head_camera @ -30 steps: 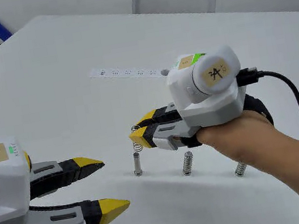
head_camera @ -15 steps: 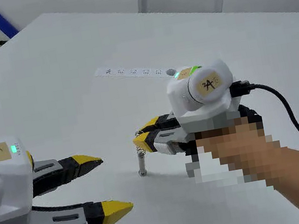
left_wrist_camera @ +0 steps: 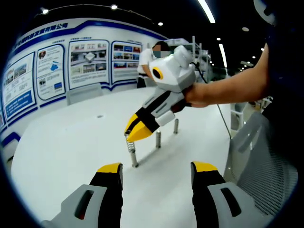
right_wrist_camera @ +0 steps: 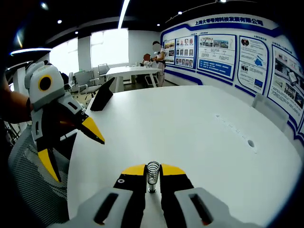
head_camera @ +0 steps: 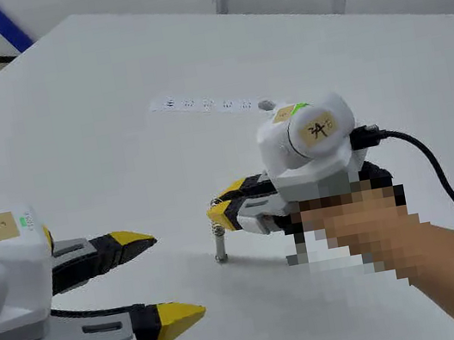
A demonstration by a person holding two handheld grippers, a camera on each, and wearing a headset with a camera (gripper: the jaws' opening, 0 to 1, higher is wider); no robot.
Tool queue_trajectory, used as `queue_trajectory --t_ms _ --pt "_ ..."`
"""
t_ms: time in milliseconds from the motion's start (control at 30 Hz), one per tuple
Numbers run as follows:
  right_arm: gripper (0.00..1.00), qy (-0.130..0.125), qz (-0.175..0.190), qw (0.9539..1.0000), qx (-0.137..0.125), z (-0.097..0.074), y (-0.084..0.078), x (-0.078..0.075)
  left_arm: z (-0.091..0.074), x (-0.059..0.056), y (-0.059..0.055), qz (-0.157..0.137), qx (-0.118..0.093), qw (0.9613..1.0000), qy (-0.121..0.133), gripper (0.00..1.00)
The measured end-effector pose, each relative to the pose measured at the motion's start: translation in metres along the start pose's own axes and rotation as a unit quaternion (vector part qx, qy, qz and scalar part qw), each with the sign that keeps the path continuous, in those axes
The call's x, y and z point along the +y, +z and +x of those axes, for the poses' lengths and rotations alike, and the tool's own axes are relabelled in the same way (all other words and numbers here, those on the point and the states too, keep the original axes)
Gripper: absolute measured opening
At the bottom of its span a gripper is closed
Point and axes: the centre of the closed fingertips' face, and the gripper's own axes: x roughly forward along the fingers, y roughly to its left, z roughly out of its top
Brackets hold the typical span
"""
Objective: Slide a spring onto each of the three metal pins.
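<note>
Head view is showing the right gripper (head_camera: 217, 215) reaching leftward over the white tabletop (head_camera: 74, 143), its yellow tips hanging just above a pin (head_camera: 220, 250) that is standing upright, well in from the far and left edges. The jaws are pinching together on a spring (head_camera: 217, 228). The right gripper view is looking down along them: the spring (right_wrist_camera: 152, 170) is sitting upright between the closed tips, with the pin (right_wrist_camera: 151, 188) showing directly beneath it. The lowest coils seem to be starting over the pin's top, though how far is hard to tell.

The left gripper (head_camera: 178, 277) is hovering near the near-left part of the tabletop, well apart from the pin, its jaws spread wide and gripping nothing. Its own view is facing the work: the spring (left_wrist_camera: 129, 144) is hanging under the right gripper (left_wrist_camera: 135, 133) on the pin (left_wrist_camera: 134, 159), and two more pins (left_wrist_camera: 158, 140) are standing behind, toward the right edge. The nearer one looks coiled; the farther is too small to judge.

Several things are looking risky from here. The pin appears to be standing free on the tabletop, with nothing steadying it, so any sideways push while lowering is likely to tip it. If the spring is tilting off the pin's axis, a coil may be catching on the tip and jamming. Squeezing so near the spring's top is inviting it to pop out and roll off. Opening too soon may be leaving it perched and leaning.
</note>
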Motion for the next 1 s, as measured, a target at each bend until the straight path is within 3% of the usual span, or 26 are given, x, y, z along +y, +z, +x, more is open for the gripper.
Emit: queue_trajectory --t_ms 500,1000 --pt "0.12 -0.001 0.01 0.9998 0.018 0.011 -0.02 0.002 0.001 0.0 -0.003 -0.001 0.004 1.0 -0.002 0.58" --pt "0.12 -0.008 0.011 0.9984 0.055 0.022 -0.04 0.001 0.001 0.002 -0.005 -0.004 0.007 1.0 0.0 0.58"
